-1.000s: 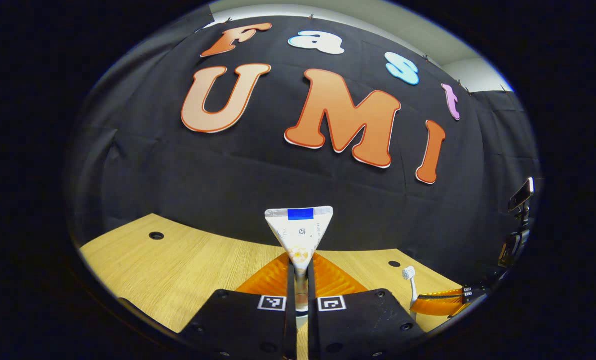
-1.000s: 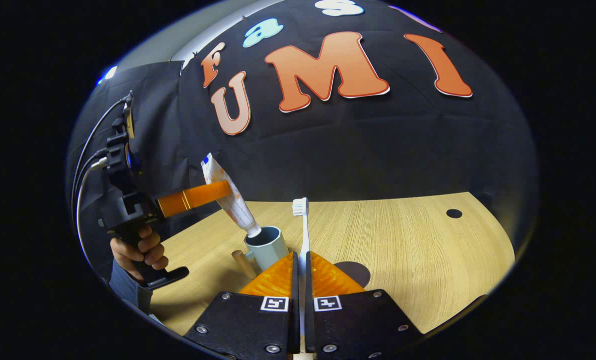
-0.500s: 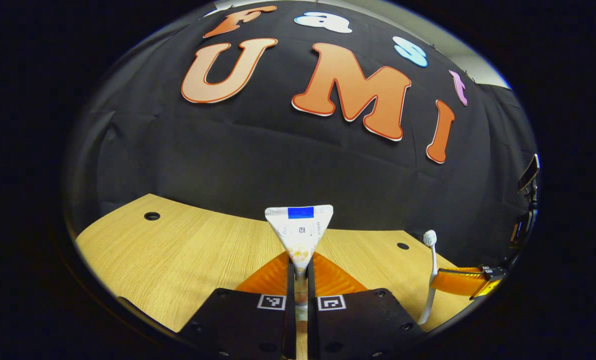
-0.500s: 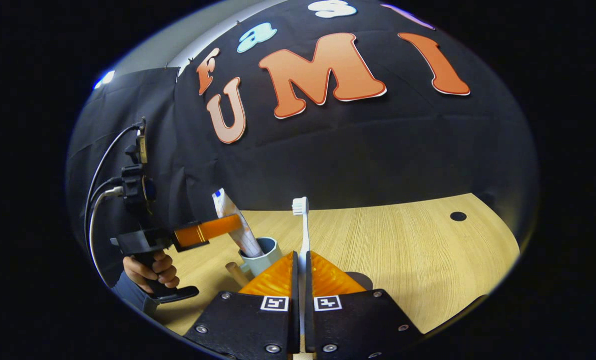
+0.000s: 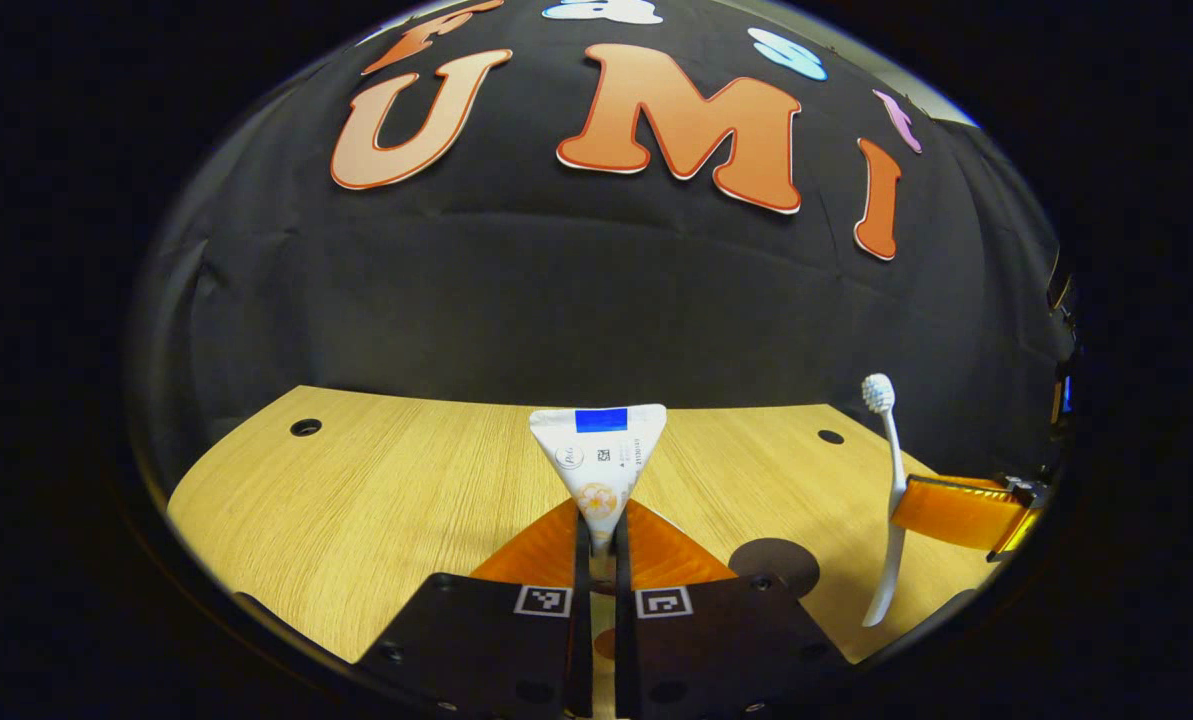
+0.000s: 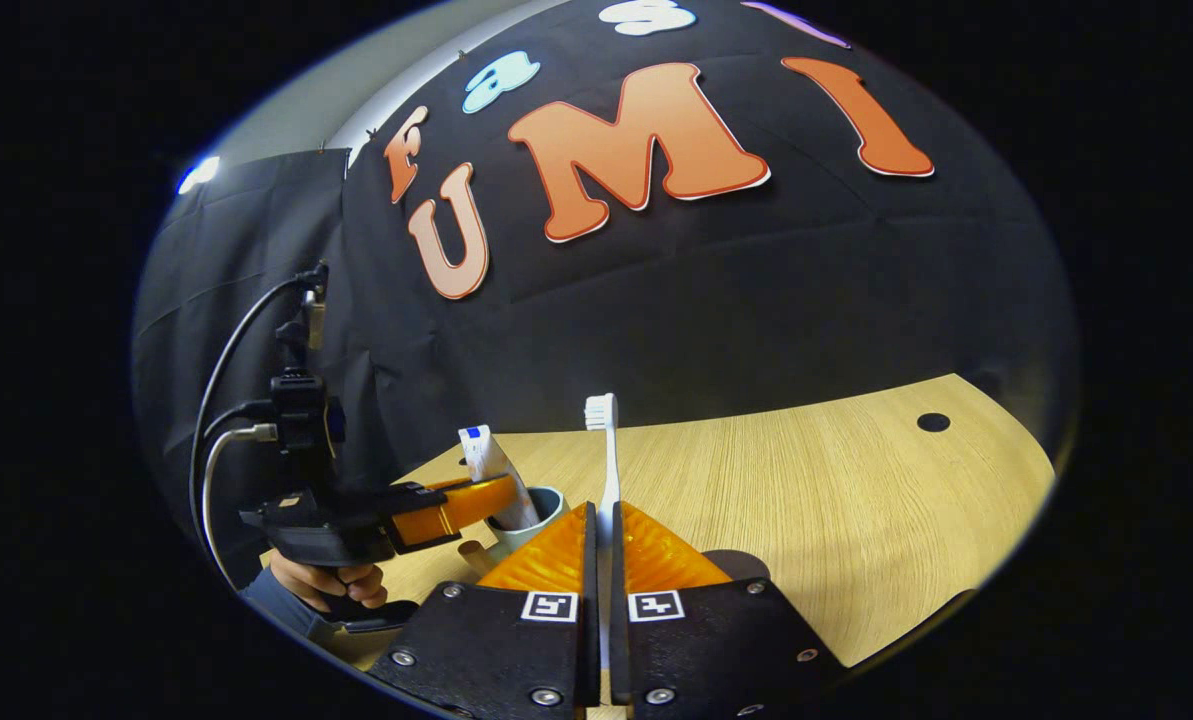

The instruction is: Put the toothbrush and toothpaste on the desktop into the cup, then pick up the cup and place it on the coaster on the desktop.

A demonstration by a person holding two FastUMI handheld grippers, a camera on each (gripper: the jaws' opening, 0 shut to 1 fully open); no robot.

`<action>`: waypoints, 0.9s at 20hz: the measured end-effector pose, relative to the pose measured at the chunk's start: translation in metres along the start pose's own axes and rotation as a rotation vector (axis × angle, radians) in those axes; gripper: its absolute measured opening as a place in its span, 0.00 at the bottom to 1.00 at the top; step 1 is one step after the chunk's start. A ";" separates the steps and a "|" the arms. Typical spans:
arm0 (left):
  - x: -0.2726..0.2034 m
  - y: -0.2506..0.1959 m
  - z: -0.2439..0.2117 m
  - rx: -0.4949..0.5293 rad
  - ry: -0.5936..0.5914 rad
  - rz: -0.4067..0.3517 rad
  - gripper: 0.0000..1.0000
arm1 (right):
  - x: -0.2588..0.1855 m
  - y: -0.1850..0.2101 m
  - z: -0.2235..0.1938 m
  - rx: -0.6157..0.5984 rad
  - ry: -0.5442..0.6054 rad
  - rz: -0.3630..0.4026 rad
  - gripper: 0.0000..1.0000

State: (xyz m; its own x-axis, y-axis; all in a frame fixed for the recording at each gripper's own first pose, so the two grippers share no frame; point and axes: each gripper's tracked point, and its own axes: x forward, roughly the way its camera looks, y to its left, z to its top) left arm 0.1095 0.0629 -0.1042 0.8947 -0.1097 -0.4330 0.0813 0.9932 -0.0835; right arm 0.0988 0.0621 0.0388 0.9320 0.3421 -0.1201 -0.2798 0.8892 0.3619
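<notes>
My left gripper (image 5: 601, 548) is shut on the white toothpaste tube (image 5: 601, 465), which points up with its flat crimped end on top. In the right gripper view that tube (image 6: 486, 462) stands with its lower end inside the pale blue-green cup (image 6: 548, 507), and the left gripper (image 6: 461, 503) still clamps it just above the rim. My right gripper (image 6: 601, 540) is shut on the white toothbrush (image 6: 608, 460), held upright with the bristles on top, to the right of the cup. The toothbrush (image 5: 888, 480) also shows at the right of the left gripper view. The dark round coaster (image 5: 776, 565) lies on the desk.
The wooden desk (image 6: 806, 500) has round cable holes (image 5: 305, 427) (image 5: 830, 437) (image 6: 933, 422). A hand (image 6: 331, 582) holds the left gripper's handle, with cables rising above it. The cup's wooden handle (image 6: 473, 553) sticks out to the left. The coaster (image 6: 734, 562) lies just right of my right gripper's fingers.
The left gripper has come down with the toothpaste, whose lower end has sunk deeper into the cup. The right gripper keeps the toothbrush upright near the cup.
</notes>
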 end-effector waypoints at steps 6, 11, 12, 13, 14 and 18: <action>-0.003 -0.007 0.000 0.011 -0.011 -0.033 0.27 | 0.007 0.000 0.020 0.029 -0.082 -0.011 0.04; -0.013 -0.002 0.006 -0.029 -0.061 -0.028 0.36 | 0.015 0.012 0.045 0.063 -0.183 0.016 0.04; -0.017 -0.003 0.011 -0.064 -0.090 -0.044 0.43 | 0.017 0.014 0.048 0.064 -0.202 0.019 0.04; -0.021 -0.006 0.017 -0.096 -0.116 -0.062 0.49 | 0.018 0.018 0.052 0.064 -0.222 0.026 0.04; -0.024 -0.006 0.021 -0.118 -0.147 -0.072 0.56 | 0.020 0.021 0.053 0.060 -0.239 0.033 0.04; -0.045 0.012 0.045 -0.115 -0.280 -0.034 0.80 | 0.028 0.037 0.064 0.039 -0.313 0.062 0.04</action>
State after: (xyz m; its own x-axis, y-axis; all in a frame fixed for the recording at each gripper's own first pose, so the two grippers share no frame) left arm 0.0902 0.0817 -0.0454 0.9799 -0.1113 -0.1654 0.0768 0.9764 -0.2017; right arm 0.1296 0.0849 0.1081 0.9408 0.2799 0.1913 -0.3349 0.8551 0.3958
